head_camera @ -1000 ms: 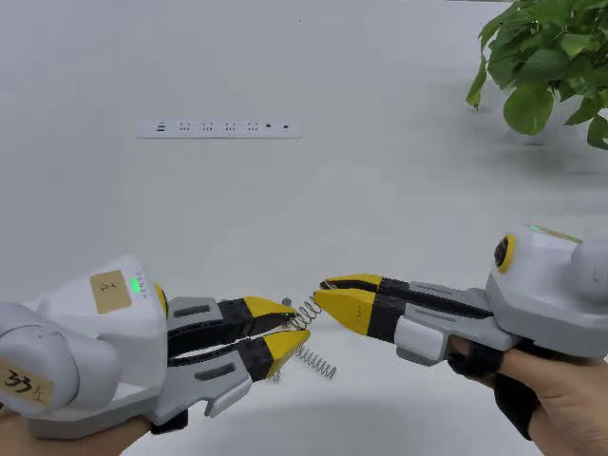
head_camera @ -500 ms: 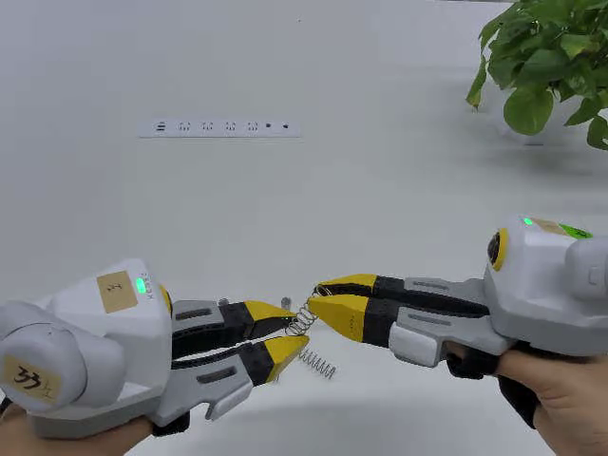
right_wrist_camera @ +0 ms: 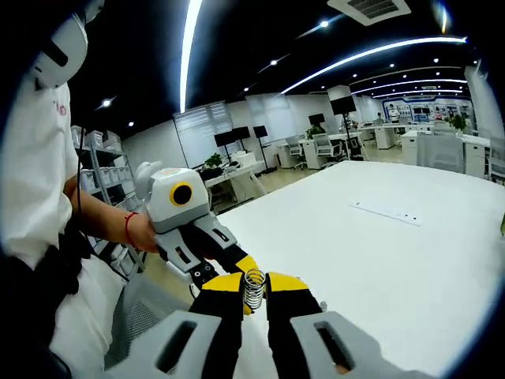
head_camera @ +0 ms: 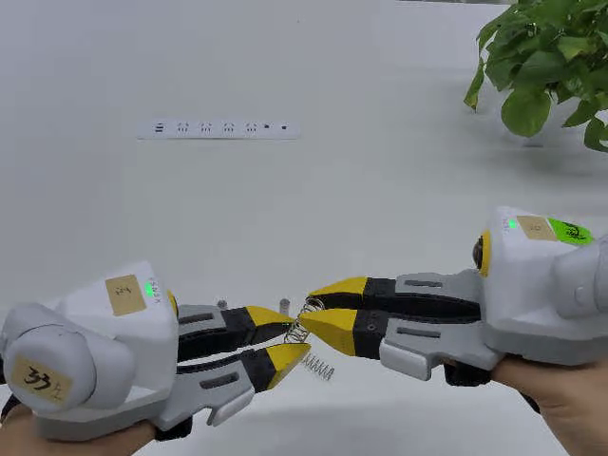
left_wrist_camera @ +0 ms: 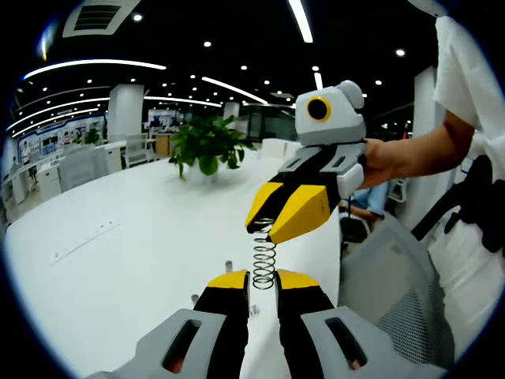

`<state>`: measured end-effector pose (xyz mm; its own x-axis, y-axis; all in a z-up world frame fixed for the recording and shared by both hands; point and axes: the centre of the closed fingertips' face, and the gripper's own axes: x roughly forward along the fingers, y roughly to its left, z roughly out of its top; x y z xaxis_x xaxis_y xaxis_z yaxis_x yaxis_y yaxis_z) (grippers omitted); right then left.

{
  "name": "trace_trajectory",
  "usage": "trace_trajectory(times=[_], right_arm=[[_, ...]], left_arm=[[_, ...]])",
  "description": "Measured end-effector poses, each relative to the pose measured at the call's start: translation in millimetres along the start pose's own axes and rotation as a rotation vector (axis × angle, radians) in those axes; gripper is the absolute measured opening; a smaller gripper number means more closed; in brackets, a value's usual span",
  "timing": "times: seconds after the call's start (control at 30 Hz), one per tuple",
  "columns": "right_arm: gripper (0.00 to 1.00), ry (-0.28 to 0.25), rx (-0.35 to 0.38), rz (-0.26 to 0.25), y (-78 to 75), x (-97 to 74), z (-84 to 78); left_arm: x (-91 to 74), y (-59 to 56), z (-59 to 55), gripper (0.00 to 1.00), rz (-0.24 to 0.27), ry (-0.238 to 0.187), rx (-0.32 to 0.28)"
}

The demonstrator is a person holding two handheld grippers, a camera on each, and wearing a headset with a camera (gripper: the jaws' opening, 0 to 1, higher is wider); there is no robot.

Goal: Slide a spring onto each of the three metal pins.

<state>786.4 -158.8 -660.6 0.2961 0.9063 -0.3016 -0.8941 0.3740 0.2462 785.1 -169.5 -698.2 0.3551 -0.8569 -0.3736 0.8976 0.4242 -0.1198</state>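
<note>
The white tabletop (head_camera: 285, 218) lies broad and open ahead. A potted plant (head_camera: 546, 66) sits at its far right and a power strip (head_camera: 217, 128) well back, so there is ample room forward and to either side. Its near edge lies close by the hands, which leaves less room on the person's side. The left tongs (head_camera: 295, 338) and the right tongs (head_camera: 307, 307) meet tip to tip above the surface, each clamped on one end of the same spring (head_camera: 301, 321) (the left gripper view has it drawn out between the two). Held so, the coil is probably being steadied or passed across before it is lined up with a pin. A second spring (head_camera: 318, 367) lies on the tabletop just below the tips. The small metal pins (left_wrist_camera: 229, 267) stand upright nearby, too small to tell whether any carries a coil.
</note>
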Motion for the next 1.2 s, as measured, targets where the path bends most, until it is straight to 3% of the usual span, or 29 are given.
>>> trace_trajectory(times=[0.6, 1.2], right_arm=[[0.11, 0.019, -0.051, -0.006, -2.7, -3.5, -0.4], [0.13, 0.084, -0.124, 0.024, 2.2, -3.3, -7.7]], left_arm=[[2.3, -2.0, -2.7, 0.11, -0.011, 0.02, 0.015], [0.4, -4.5, -5.4, 0.1, -0.022, 0.01, 0.012]])
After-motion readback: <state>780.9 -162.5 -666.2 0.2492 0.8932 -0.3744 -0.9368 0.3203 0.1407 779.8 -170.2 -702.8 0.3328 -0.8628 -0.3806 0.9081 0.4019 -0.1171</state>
